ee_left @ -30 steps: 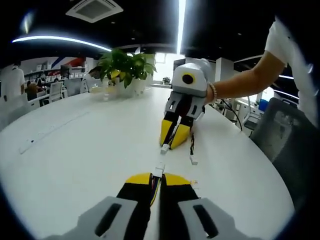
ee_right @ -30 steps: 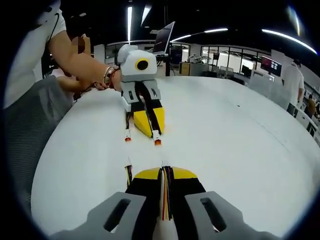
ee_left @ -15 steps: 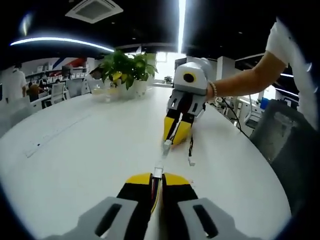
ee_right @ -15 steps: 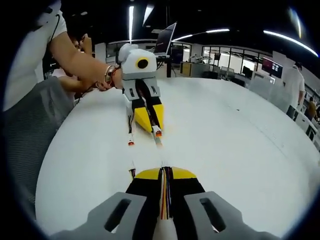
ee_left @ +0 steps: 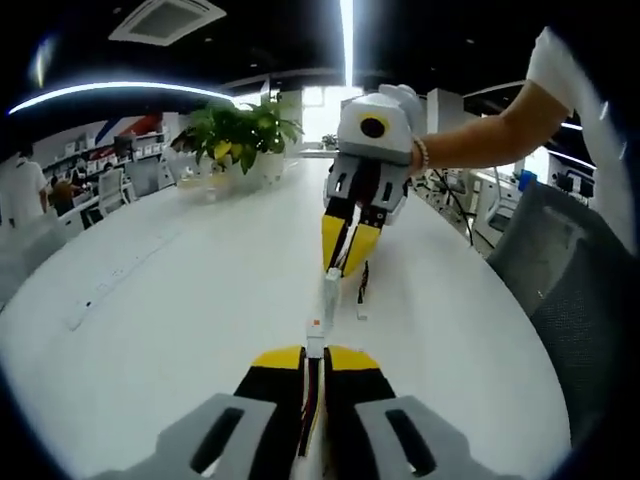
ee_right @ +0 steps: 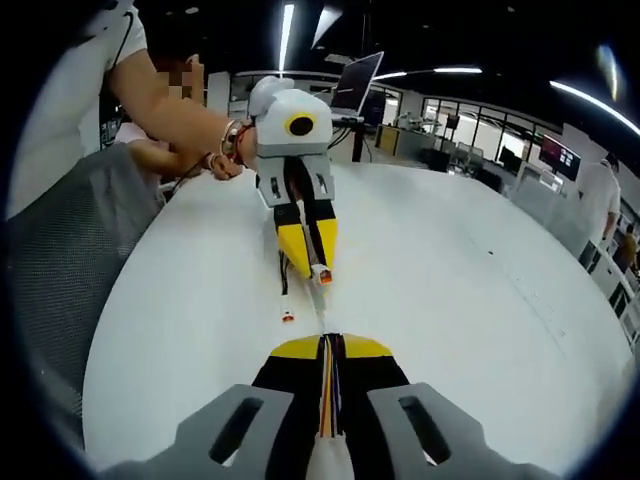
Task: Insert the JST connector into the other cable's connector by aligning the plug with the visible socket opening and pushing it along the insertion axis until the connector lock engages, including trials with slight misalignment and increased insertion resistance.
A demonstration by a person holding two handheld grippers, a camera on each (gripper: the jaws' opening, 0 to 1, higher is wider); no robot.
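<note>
At the bottom of the left gripper view, the left tool (ee_left: 314, 358) is closed on its cable, whose white plug (ee_left: 315, 345) juts from the tips toward frame centre. Just beyond it, in line up the frame, sits the socket (ee_left: 330, 290), held by the closed right tool (ee_left: 345, 262), which points back down at it. The two long axes run nearly end to end over the white desk (ee_left: 180, 300), so the coming push looks to be straight ahead. In the right gripper view the right tool (ee_right: 326, 350) clamps coloured wires, and the left tool (ee_right: 312, 262) faces it with an orange-tipped connector (ee_right: 322, 273) just above.
</note>
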